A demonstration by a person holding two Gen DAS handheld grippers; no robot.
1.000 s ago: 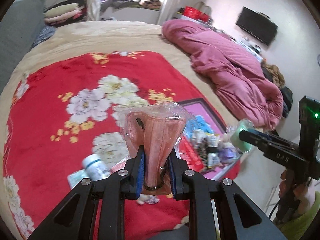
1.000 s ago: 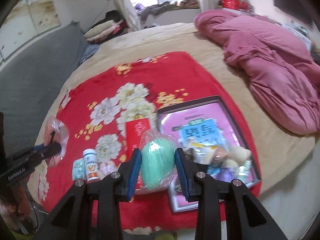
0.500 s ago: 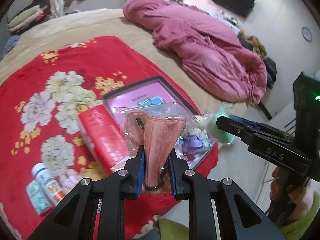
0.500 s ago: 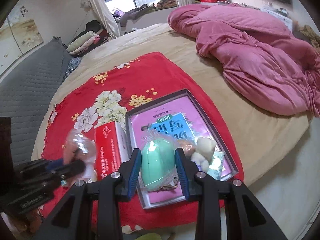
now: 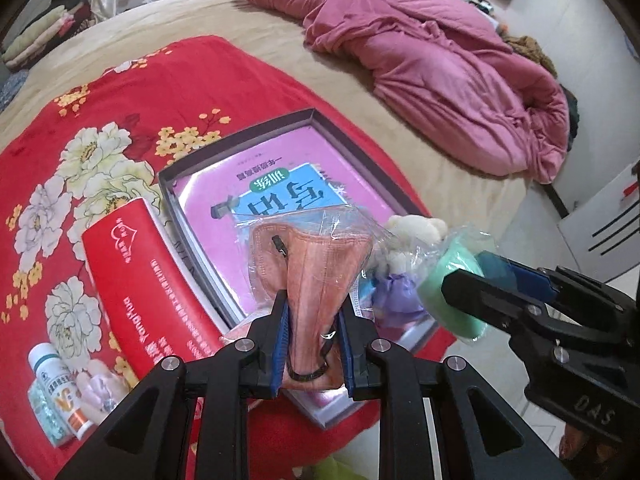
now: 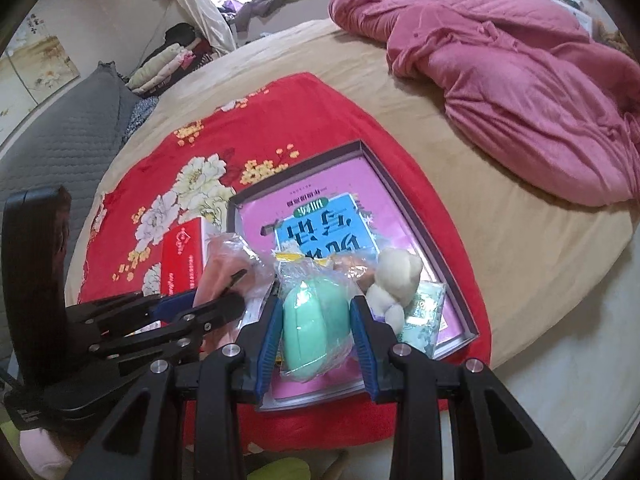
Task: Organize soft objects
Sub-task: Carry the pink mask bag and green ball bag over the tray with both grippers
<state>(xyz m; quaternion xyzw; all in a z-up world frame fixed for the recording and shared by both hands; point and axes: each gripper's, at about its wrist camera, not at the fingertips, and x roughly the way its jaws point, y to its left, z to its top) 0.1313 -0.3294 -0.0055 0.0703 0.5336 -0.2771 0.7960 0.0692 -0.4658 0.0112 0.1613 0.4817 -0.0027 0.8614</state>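
Right now we have both hands loaded. Our left gripper [image 5: 312,344] is closed narrowly on a salmon-pink face mask sealed in a clear plastic sleeve [image 5: 308,264], pinched low so the sleeve stands up above the fingers. Our right gripper [image 6: 316,328] is clamped on a mint-green soft oval pad in a crinkly clear bag [image 6: 314,322], squeezed across its width so the slippery bag cannot slide out. We hold both over the near end of the shallow dark-rimmed cardboard box lined with a pink and blue printed sheet [image 5: 240,136], which we judge to be the collecting place, since the soft things lie gathered there: a small cream plush bear [image 6: 396,280], a lilac soft bundle [image 5: 394,292] just beside it in the left view, and a pale green patterned packet [image 6: 424,312] against the near corner. We carry the two items side by side, close but apart, probably to set them down together without knocking the bear.

Beside the box on our left lies a red rectangular tissue pack with white lettering [image 5: 148,280], and further left a small white bottle with an orange label [image 5: 60,384]; being hard or boxed, they seem left out on purpose. All of it rests on a red fleece blanket with white flowers [image 5: 120,100] spread over the beige bed [image 6: 480,208]. Beyond, a rumpled pink quilt [image 6: 520,80] is heaped at the far side.
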